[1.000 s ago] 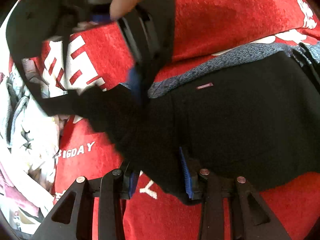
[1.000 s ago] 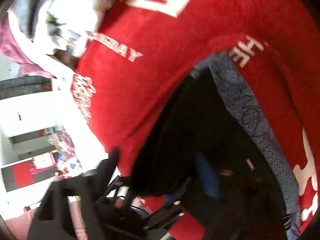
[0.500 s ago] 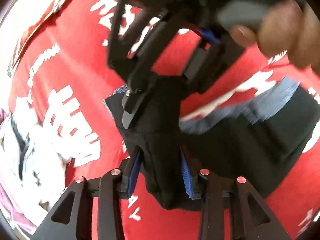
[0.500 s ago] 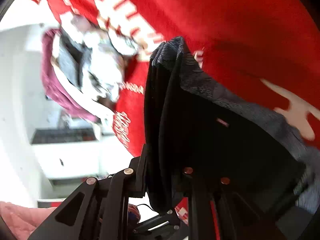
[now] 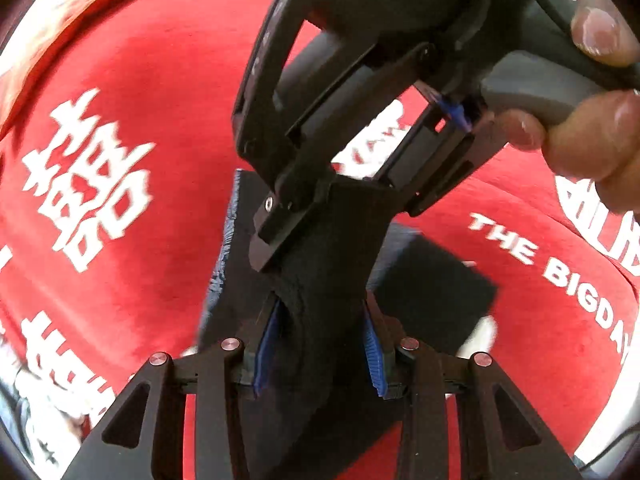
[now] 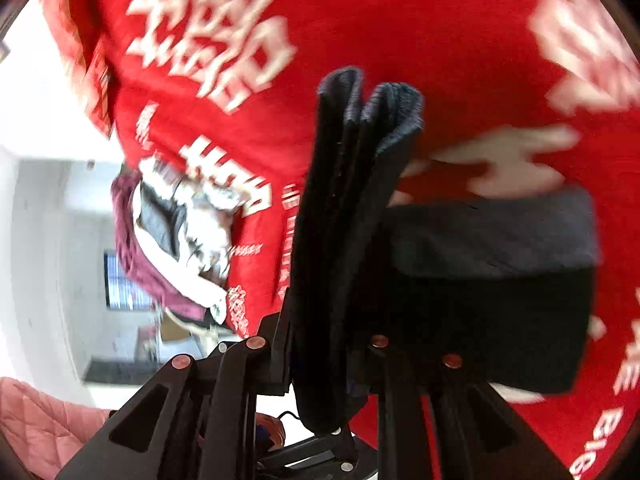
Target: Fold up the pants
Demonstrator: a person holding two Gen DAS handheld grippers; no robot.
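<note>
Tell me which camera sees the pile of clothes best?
The right wrist view: the pile of clothes shows maroon, grey and white pieces at the red cloth's edge. The left wrist view catches only a blurred sliver at its lower left edge.

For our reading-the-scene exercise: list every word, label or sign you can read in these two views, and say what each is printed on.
"THE BIGDA": white print on the red cloth, cut off at the view's edge.
Large white Chinese characters on the same cloth: blurred, not readable.
More white print in the right wrist view: motion-blurred, unreadable.
The black pants show no readable label.
</note>
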